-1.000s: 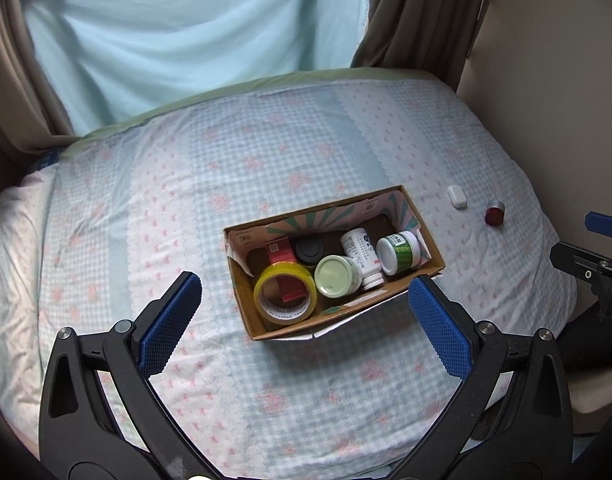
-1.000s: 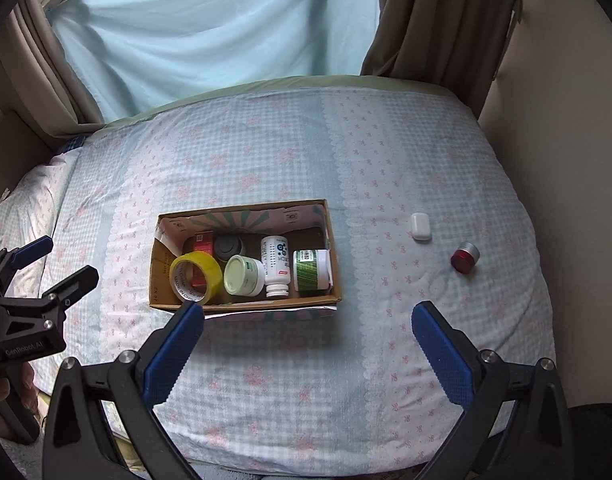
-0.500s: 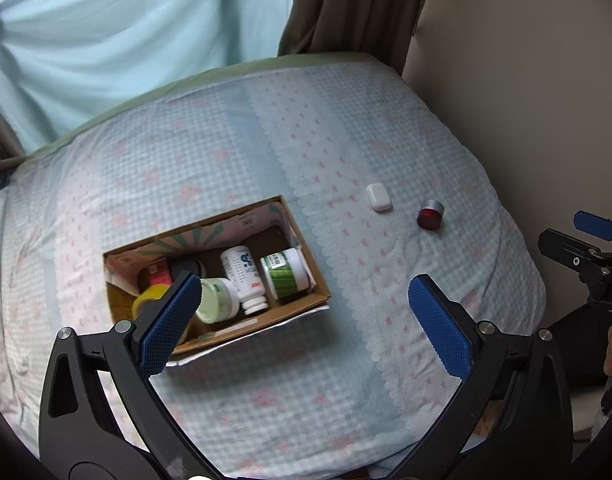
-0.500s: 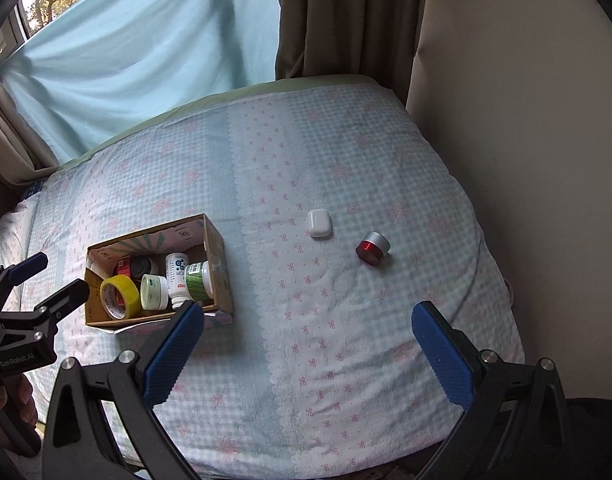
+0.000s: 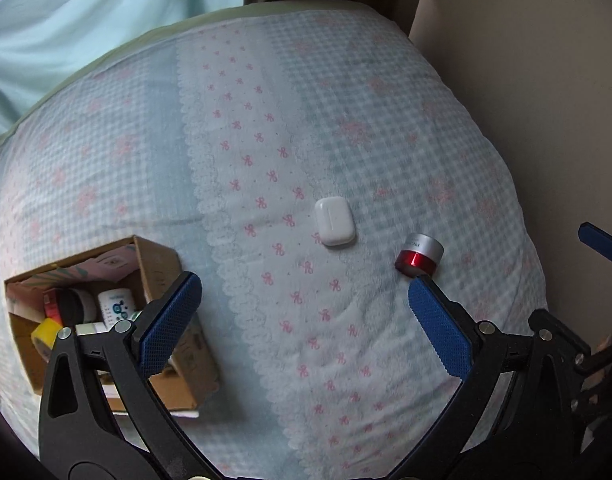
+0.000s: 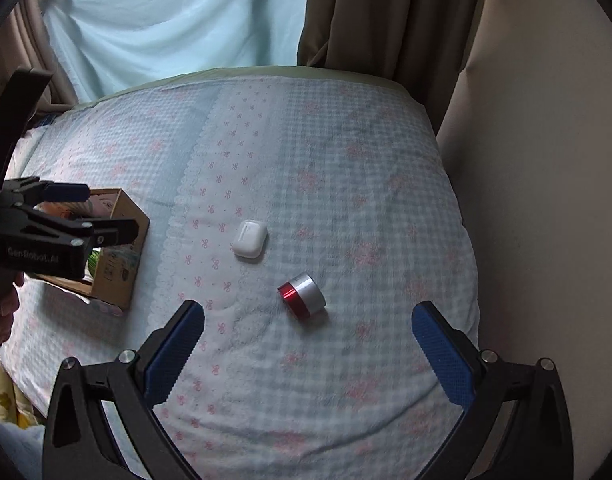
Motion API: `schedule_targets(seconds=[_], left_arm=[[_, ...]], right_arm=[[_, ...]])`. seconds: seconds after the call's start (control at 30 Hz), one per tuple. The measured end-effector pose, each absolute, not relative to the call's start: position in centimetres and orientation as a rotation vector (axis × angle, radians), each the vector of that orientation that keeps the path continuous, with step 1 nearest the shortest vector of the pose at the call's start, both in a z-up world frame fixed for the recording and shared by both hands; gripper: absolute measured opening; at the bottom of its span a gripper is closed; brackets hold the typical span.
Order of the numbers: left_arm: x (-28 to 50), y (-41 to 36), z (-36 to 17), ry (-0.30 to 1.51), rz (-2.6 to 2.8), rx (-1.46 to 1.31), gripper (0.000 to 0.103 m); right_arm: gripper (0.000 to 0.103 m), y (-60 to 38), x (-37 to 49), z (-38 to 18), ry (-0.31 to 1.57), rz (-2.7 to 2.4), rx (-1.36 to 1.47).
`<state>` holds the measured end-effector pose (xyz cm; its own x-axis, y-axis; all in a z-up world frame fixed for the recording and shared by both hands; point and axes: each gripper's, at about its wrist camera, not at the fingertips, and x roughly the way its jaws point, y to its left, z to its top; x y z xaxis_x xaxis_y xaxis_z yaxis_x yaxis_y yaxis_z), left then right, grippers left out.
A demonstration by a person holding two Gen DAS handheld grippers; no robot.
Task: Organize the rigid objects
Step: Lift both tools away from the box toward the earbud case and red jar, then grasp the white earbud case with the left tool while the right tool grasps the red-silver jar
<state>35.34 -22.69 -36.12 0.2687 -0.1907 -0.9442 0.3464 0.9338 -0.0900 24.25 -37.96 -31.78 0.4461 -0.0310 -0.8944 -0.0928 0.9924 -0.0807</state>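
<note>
A white earbud case [image 5: 335,221] [image 6: 249,238] and a small red-and-silver jar [image 5: 420,255] [image 6: 303,294] lie on the bedspread. The cardboard box [image 5: 162,264] [image 6: 124,236] at the left holds a yellow tape roll [image 5: 42,336], a white bottle [image 5: 116,304] and other containers. My left gripper [image 5: 304,308] is open and empty, above the bed between box and jar. My right gripper [image 6: 308,332] is open and empty, with the jar just beyond the gap between its fingers. In the right wrist view the left gripper [image 6: 86,216] shows in front of the box.
The bed carries a blue-checked cover with pink bows [image 5: 266,152]. A beige wall [image 6: 546,160] runs along the bed's right edge. Brown curtain [image 6: 386,12] and pale blue drape [image 6: 166,20] hang behind. A person's hand [image 6: 2,308] holds the left gripper.
Both grippers have swung right and come closer to the bed. The box has slid to the left edge of both views; the case and jar now sit near the middle.
</note>
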Motion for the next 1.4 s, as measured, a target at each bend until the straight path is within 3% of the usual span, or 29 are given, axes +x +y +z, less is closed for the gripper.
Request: schedule_targets(seconds=[0.2,0.3,0.7,0.8,0.87,0.93,1.1,1.4], left_arm=[[38.8,-26.4,-43.1,1.290,-0.305,0.118,0.103],[40.1,-27.4,-46.1,1.308,-0.276,0.117,0.100],[42.2,-29.3,-52.5,1.384,-0.228,0.129,0.078],[42.3,-29.9,-53.0,1.379,-0.239,0.169,0.072],[42.3,-30.2,-52.9,1.366,-0.248,0.177,0.054],[42.4,-30.2,-52.7,1.366,-0.264,0.178,0.043],[42.8,-30.5,-52.6,1.363,-0.295,0.190,0.042],[42.7,-29.9,-51.5,1.357,-0.316,0.179,0.042]], right_arm=[[0.103,-39.5,25.6,-38.4,1.113,0.162,-0.182],[0.095,-39.3,26.0,-41.6,1.121,0.205,-0.255],[0.084,-37.7,28.4,-47.8,1.103,0.326,-0.301],[0.071,-37.1,28.9,-48.7,1.118,0.350,-0.309],[0.056,-36.7,29.1,-49.0,1.133,0.369,-0.308],[0.047,-36.4,29.2,-49.3,1.145,0.355,-0.324],[0.039,-36.8,29.9,-49.2,1.178,0.333,-0.256],[0.038,-37.0,30.6,-48.7,1.198,0.279,-0.232]])
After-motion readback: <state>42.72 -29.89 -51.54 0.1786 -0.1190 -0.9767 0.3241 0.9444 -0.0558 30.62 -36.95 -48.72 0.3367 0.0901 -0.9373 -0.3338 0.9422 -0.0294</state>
